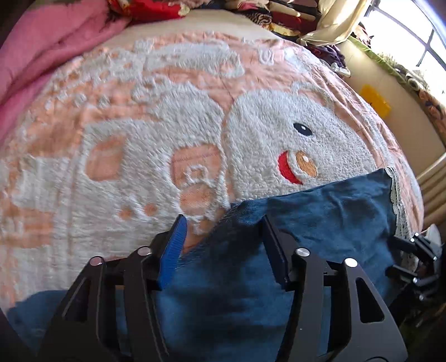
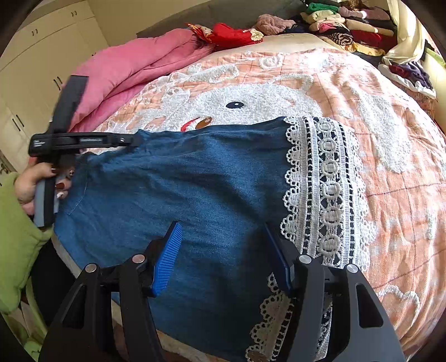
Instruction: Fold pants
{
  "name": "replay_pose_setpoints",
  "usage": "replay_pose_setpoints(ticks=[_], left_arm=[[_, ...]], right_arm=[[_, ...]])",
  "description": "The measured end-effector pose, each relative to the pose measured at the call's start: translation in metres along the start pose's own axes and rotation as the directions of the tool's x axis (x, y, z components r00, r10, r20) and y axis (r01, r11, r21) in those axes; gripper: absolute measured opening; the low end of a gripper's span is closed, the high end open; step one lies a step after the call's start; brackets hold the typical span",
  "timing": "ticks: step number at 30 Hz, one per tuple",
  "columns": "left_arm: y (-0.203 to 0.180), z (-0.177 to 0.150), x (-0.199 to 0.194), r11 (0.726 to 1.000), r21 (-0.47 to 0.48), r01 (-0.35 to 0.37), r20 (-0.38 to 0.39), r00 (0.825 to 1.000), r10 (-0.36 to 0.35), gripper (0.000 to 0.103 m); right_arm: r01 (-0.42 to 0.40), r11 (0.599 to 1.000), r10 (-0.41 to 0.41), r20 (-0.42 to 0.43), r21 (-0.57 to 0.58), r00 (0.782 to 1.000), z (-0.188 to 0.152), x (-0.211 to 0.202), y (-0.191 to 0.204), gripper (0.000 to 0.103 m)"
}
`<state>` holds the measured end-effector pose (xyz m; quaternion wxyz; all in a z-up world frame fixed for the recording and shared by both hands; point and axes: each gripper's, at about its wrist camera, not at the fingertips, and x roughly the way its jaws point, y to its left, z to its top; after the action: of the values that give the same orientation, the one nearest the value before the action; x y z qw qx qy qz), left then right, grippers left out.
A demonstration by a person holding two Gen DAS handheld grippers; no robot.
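Blue denim pants [image 2: 195, 181] with a white lace hem [image 2: 326, 181] lie spread flat on the peach bedspread [image 2: 390, 167]. My right gripper [image 2: 221, 225] hovers open over the cloth just left of the lace, nothing pinched. My left gripper [image 2: 131, 140], held by a hand in a green sleeve [image 2: 16, 236], reaches the pants' far left edge. In the left wrist view the pants [image 1: 320, 211] bunch up between the left gripper's [image 1: 223, 225] jaws. The blue left pad [image 1: 174, 247] stands clear of the cloth, with bedspread showing in the gap.
A pink quilt [image 2: 125, 64] lies along the bed's far left. Folded clothes [image 2: 348, 25] are piled at the head of the bed. Cream cupboards [image 2: 41, 55] stand to the left, and a window [image 1: 404, 33] is on the right. The bed's near edge runs under the pants.
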<state>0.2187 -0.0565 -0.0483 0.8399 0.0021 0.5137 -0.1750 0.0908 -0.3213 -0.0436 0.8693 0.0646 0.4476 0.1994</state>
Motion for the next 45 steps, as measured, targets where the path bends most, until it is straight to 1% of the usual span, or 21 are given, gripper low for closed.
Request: replay_pose_setpoints(ticks=[1,2,7,9,12,14,17,19,21,25,28,30,31,32,33,34,36,38,40,42,45], left_arm=[[-0.001,-0.001,0.002,1.000,-0.005,0.028,-0.007,1.000,-0.028,0.003],[-0.004,-0.003,0.002,0.999,-0.008,0.046,-0.001,0.999,-0.046,0.003],[-0.013,0.004,-0.022,0.999,0.030,-0.017,0.120,0.993,0.013,0.002],[-0.011,0.007,-0.018,0.999,0.024,-0.023,0.117,0.993,0.020,0.002],[-0.010,0.001,0.007,0.998,0.033,-0.047,0.066,0.997,0.045,0.002],[-0.008,-0.005,0.009,0.999,0.027,-0.046,0.089,0.995,0.043,0.003],[-0.006,-0.006,-0.001,1.000,0.008,-0.029,0.119,0.993,0.028,0.004],[-0.007,-0.004,-0.006,0.998,0.018,-0.052,0.125,0.991,0.049,0.006],[-0.009,-0.004,-0.014,0.998,0.018,-0.058,0.143,0.988,0.055,0.006],[-0.011,-0.006,-0.031,0.999,0.007,-0.052,0.171,0.984,0.051,0.007],[-0.014,-0.010,-0.026,0.998,0.010,-0.064,0.146,0.987,0.062,0.007],[-0.014,-0.014,-0.015,0.998,-0.006,-0.070,0.116,0.991,0.070,0.007],[-0.014,-0.015,-0.011,0.998,-0.011,-0.067,0.112,0.991,0.068,0.007],[-0.014,-0.017,-0.008,0.997,-0.015,-0.070,0.110,0.991,0.071,0.007],[-0.014,-0.018,-0.005,0.997,-0.020,-0.073,0.109,0.991,0.075,0.007],[-0.013,-0.019,-0.003,0.997,-0.027,-0.076,0.110,0.991,0.079,0.008],[-0.013,-0.019,-0.003,0.996,-0.034,-0.081,0.115,0.990,0.085,0.008],[-0.017,-0.018,-0.008,0.994,-0.019,-0.106,0.136,0.985,0.108,0.008],[-0.019,-0.018,-0.008,0.993,-0.010,-0.115,0.142,0.983,0.115,0.008],[-0.018,-0.019,-0.004,0.993,-0.014,-0.118,0.135,0.984,0.118,0.010],[-0.016,-0.020,0.000,0.993,-0.019,-0.121,0.139,0.983,0.122,0.013]], right_arm=[[0.000,1.000,0.000,0.001,0.000,1.000,0.000,0.001,0.000,0.058],[-0.001,1.000,0.001,0.001,0.000,1.000,-0.001,0.001,0.000,0.059],[0.000,1.000,0.000,0.004,0.002,1.000,-0.003,0.000,0.000,0.059],[0.011,1.000,-0.011,0.002,-0.006,1.000,-0.004,0.003,0.002,0.059],[-0.004,1.000,0.004,-0.004,-0.011,1.000,-0.002,0.004,0.004,0.065],[-0.026,1.000,0.026,0.003,-0.007,1.000,0.002,-0.002,0.001,0.064],[-0.008,1.000,0.006,0.099,0.023,0.995,0.019,-0.029,-0.016,0.065],[0.035,0.998,-0.041,0.129,0.045,0.991,0.035,-0.037,-0.036,0.068],[0.103,0.991,-0.111,0.094,0.087,0.989,0.053,-0.029,-0.061,0.069],[0.172,0.980,-0.174,0.013,0.102,0.985,0.073,-0.005,-0.089,0.069],[0.144,0.983,-0.142,-0.025,0.111,0.990,0.078,0.014,-0.099,0.069],[0.082,0.983,-0.078,-0.034,0.165,0.996,0.078,0.026,-0.108,0.069],[0.063,0.981,-0.060,-0.025,0.183,0.998,0.075,0.027,-0.110,0.068],[0.057,0.981,-0.054,-0.021,0.185,0.998,0.076,0.026,-0.110,0.057],[0.030,0.985,-0.028,-0.012,0.171,1.000,0.075,0.026,-0.108,0.035],[-0.010,0.988,0.011,0.000,0.155,1.000,0.074,0.024,-0.104,0.032],[0.029,0.994,-0.032,0.025,0.104,0.999,0.072,0.015,-0.096,0.017],[0.040,0.995,-0.048,0.088,0.093,0.995,0.072,-0.002,-0.091,0.012],[0.042,0.994,-0.056,0.144,0.098,0.988,0.077,-0.016,-0.091,0.012],[0.103,0.994,-0.107,0.132,0.040,0.985,0.080,-0.012,-0.082,0.012],[0.180,0.984,-0.181,0.049,0.020,0.982,0.074,0.013,-0.083,0.014]])
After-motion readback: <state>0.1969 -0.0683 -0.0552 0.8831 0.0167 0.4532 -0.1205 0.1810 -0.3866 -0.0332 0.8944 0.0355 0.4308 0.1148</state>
